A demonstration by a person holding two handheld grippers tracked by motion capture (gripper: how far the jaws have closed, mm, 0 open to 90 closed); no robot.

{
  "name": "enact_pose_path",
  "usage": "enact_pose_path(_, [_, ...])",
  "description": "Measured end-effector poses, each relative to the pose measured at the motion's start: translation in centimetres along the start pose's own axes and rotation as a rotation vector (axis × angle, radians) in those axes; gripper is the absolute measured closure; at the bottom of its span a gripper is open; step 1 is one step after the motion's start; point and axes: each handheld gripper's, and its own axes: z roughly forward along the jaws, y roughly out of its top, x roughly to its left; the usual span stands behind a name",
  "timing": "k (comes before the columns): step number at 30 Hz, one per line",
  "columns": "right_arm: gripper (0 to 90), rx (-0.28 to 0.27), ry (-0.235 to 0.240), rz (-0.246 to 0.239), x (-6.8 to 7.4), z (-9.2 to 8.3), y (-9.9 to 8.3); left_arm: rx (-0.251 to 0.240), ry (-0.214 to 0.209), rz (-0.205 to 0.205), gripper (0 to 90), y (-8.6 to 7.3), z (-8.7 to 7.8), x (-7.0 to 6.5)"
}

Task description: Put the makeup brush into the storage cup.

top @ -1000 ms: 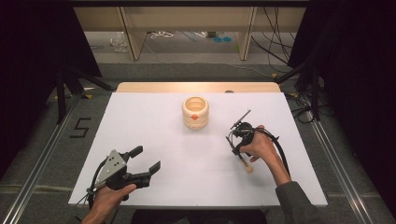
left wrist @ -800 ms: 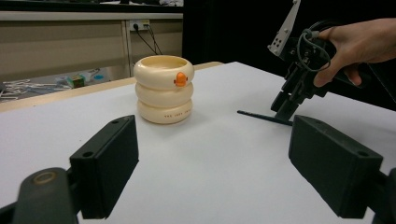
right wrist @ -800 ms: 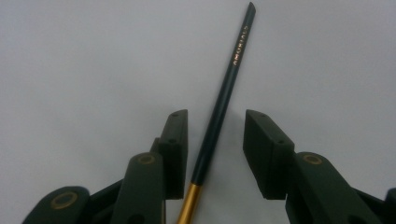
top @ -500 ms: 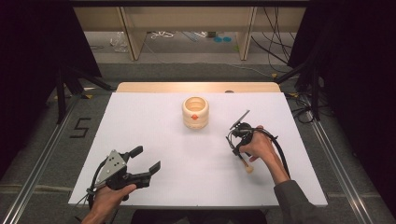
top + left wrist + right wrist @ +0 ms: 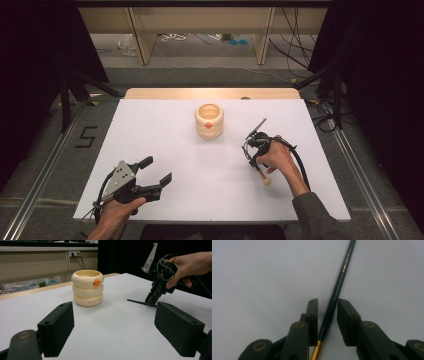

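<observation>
A dark-handled brush with a gold ferrule lies flat on the white table; its pale tip pokes out below the person's right hand. My right gripper points down over it. Its jaws have just been closing, with the handle between them and a thin gap on each side. From the left gripper view, that right gripper stands on the handle. My left gripper rests open and empty near the front left, its jaws wide apart. A cream ringed cup stands mid-table.
The white table top has a wooden strip along its far edge. Metal rails run along both sides. Shelving and cables lie on the floor beyond. A cable trails from the right gripper.
</observation>
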Motion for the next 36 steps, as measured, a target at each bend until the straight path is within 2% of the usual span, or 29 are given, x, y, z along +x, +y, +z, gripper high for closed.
enact_pose_path(3, [72.6,0.008,-0.003,0.011,0.02,0.13,0.00,-0.001,-0.001,0.001,15.8,0.00,0.00,-0.02])
enact_pose_path(10, [75.9,0.030,-0.024,-0.011,0.00,0.22,0.29,-0.001,0.002,0.001,15.8,0.00,0.00,0.00])
enact_pose_path(13, [77.0,0.035,-0.030,-0.007,0.07,0.23,0.34,-0.003,0.002,-0.016,15.8,-0.03,0.00,-0.11])
enact_pose_path(18, [78.1,0.039,-0.031,-0.010,0.02,0.28,0.42,-0.014,-0.007,-0.019,15.8,-0.07,0.09,-0.13])
enact_pose_path(21, [79.1,0.040,-0.026,0.004,-0.05,0.29,0.40,-0.001,0.003,-0.015,15.8,-0.04,-0.01,-0.10])
enact_pose_path(24, [80.0,0.040,-0.018,-0.004,-0.23,0.34,0.44,-0.002,0.000,0.000,15.8,0.00,-0.02,-0.02])
enact_pose_path(25, [80.1,0.041,-0.020,-0.006,-0.25,0.35,0.47,-0.014,-0.007,-0.014,15.8,-0.06,0.08,-0.08])
enact_pose_path(26, [80.2,0.038,-0.023,-0.009,-0.23,0.41,0.47,-0.007,-0.005,0.002,15.8,-0.01,0.00,-0.04])
enact_pose_path(31, [80.5,0.046,-0.028,-0.012,-0.13,0.43,0.52,-0.012,-0.001,-0.016,15.8,-0.07,0.05,-0.15])
enact_pose_path(32, [80.7,0.061,-0.027,-0.004,-0.06,0.36,0.62,0.000,-0.001,0.005,15.8,0.01,-0.05,-0.06])
enact_pose_path(33, [80.7,0.061,-0.027,-0.004,-0.06,0.36,0.62,0.000,-0.001,0.005,15.8,0.01,-0.05,-0.06])
enact_pose_path(34, [80.7,0.067,-0.023,0.002,-0.04,0.37,0.66,-0.013,-0.006,-0.019,15.8,-0.07,0.09,-0.12])
enact_pose_path(36, [80.8,0.060,-0.028,-0.012,-0.14,0.42,0.69,-0.004,-0.001,-0.016,15.8,-0.05,0.02,-0.14])
